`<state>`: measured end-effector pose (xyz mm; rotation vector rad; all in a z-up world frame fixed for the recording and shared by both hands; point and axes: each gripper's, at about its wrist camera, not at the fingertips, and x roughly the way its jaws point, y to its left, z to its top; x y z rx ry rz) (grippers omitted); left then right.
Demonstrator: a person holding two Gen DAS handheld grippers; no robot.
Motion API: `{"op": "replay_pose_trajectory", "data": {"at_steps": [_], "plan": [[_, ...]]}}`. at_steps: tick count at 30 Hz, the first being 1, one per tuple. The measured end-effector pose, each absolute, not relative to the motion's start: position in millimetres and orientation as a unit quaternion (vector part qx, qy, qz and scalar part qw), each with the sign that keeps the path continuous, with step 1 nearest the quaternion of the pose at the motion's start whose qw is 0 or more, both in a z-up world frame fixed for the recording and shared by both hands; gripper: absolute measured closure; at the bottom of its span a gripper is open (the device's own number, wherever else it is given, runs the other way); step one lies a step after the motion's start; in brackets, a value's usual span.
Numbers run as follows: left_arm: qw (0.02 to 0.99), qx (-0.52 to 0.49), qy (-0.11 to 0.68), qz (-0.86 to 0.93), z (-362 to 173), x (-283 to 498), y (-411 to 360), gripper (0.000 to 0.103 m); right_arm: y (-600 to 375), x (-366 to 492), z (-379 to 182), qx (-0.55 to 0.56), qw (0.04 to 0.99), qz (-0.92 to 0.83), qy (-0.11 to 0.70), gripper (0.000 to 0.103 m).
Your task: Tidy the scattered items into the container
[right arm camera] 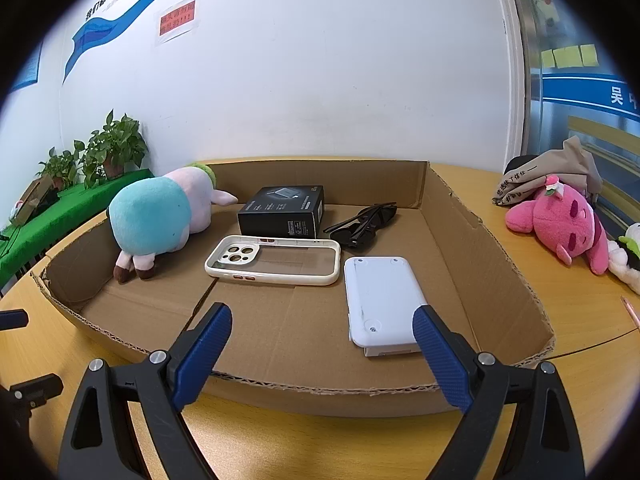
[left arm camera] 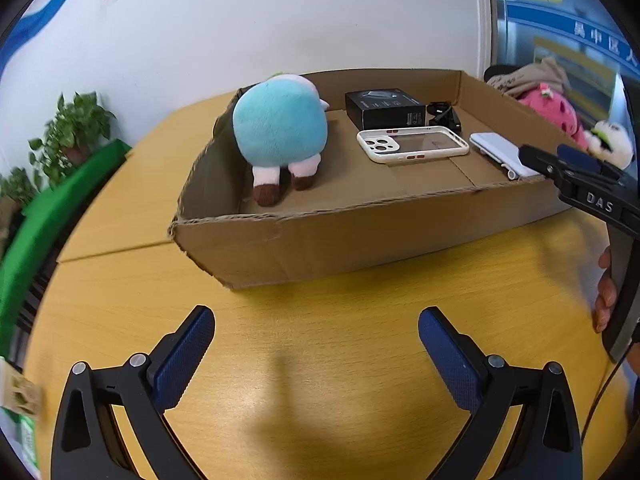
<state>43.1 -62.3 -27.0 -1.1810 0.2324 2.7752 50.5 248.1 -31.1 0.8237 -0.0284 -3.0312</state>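
Note:
A shallow cardboard box (left arm camera: 320,240) (right arm camera: 480,240) stands on the yellow table. Inside lie a blue and pink plush toy (left arm camera: 280,128) (right arm camera: 156,220), a black carton (left arm camera: 384,110) (right arm camera: 284,212), a white phone case (left arm camera: 412,145) (right arm camera: 272,266), black sunglasses (right arm camera: 364,224) and a white flat device (left arm camera: 498,152) (right arm camera: 382,300). My left gripper (left arm camera: 316,344) is open over bare table in front of the box. My right gripper (right arm camera: 322,340) is open above the box's near rim, empty; its tip (left arm camera: 560,164) shows at the right of the left wrist view.
Outside the box on the right lie a pink plush toy (right arm camera: 560,228) (left arm camera: 552,112), a white and green plush (right arm camera: 628,256) and a beige cloth item (right arm camera: 560,172). Potted plants (right arm camera: 108,152) stand on a green shelf (left arm camera: 60,200) at the left. A hand (left arm camera: 606,292) grips the right tool.

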Motion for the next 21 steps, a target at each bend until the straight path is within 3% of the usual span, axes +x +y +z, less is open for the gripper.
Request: {"op": "replay_pose_trajectory", "data": {"at_steps": [8,12,21], "plan": [[0.077,-0.391,0.026,0.917,-38,50,-119,0.000,300,109,1,0.244,0.060,-0.967,-0.032,0.011],[0.069,-0.404,0.008,0.912,-49,47,-145,0.000,344,137,-17,0.313,0.094,-0.945,-0.029,0.011],[0.095,-0.450,0.043,0.887,-68,15,-171,0.000,406,152,-66,0.435,0.051,-0.898,0.041,0.011]]}}
